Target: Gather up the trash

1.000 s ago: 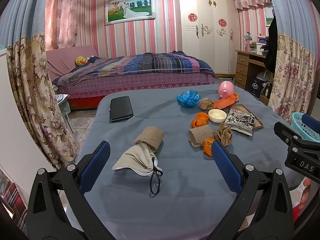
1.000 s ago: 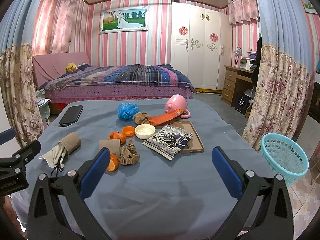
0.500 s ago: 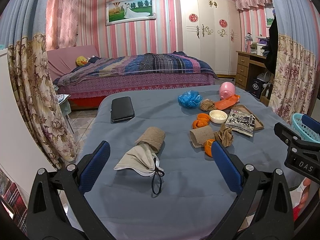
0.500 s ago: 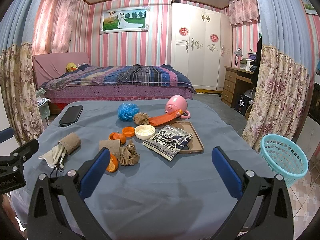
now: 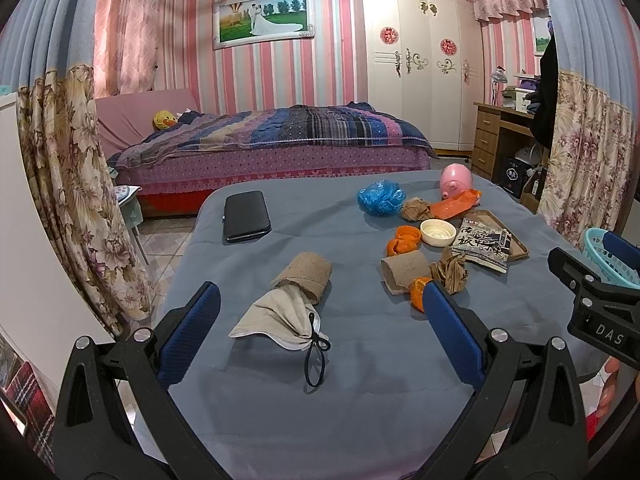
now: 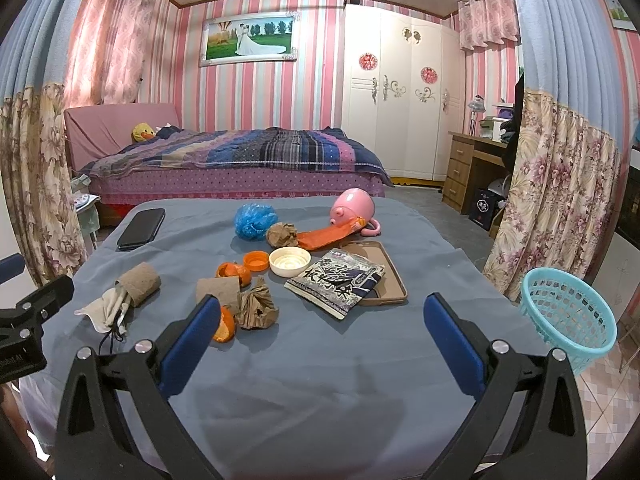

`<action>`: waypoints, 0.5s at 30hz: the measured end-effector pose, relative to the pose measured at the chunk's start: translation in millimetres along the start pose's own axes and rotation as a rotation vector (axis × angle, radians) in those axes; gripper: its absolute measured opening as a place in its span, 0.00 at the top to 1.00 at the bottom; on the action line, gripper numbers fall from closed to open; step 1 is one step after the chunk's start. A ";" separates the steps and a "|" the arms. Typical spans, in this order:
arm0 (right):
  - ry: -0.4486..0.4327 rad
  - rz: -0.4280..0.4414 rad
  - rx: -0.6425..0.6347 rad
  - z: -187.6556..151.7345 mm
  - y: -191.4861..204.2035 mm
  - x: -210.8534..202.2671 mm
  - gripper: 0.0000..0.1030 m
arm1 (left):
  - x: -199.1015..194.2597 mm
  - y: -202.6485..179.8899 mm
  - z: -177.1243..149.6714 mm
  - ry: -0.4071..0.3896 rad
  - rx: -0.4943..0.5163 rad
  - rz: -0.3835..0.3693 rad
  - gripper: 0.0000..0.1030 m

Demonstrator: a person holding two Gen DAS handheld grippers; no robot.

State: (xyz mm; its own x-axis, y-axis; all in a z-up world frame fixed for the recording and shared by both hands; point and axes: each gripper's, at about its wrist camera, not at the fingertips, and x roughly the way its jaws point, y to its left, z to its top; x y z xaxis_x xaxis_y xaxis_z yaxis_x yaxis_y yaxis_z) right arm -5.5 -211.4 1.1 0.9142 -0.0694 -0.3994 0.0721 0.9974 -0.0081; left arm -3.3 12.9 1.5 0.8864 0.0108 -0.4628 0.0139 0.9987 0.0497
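Here, the table [image 6: 320, 380] carries the trash, and the turquoise basket [image 6: 568, 320] stands off its right edge on the floor. Relative to the basket, the snack wrapper [image 6: 340, 282] lies nearest, the crumpled brown paper [image 6: 256, 308] and orange peel [image 6: 224, 326] farther left, and the cardboard tube [image 5: 306, 276] with the face mask [image 5: 280, 318] farthest. Both the left gripper [image 5: 320, 328] and right gripper [image 6: 318, 326] are spread wide and empty; the mask-and-tube long axis runs away from the left gripper, directly ahead, so it is judged nearer.
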 end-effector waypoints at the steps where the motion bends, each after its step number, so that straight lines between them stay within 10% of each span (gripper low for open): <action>1: 0.001 0.001 0.001 0.2 -0.1 0.0 0.04 | 0.0 0.0 -0.1 0.000 0.001 0.000 0.05; 15: -0.006 -0.009 -0.001 -3.7 -5.7 3.7 0.04 | -0.2 0.6 -0.2 0.001 0.000 -0.002 0.05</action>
State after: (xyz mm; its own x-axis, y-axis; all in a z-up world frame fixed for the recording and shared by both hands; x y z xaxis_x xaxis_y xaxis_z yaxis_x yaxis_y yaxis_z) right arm -4.0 -217.3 -3.7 0.9160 -0.0786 -0.3934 0.0802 0.9967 -0.0125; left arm -3.5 13.5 1.5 0.8860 0.0090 -0.4637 0.0152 0.9987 0.0485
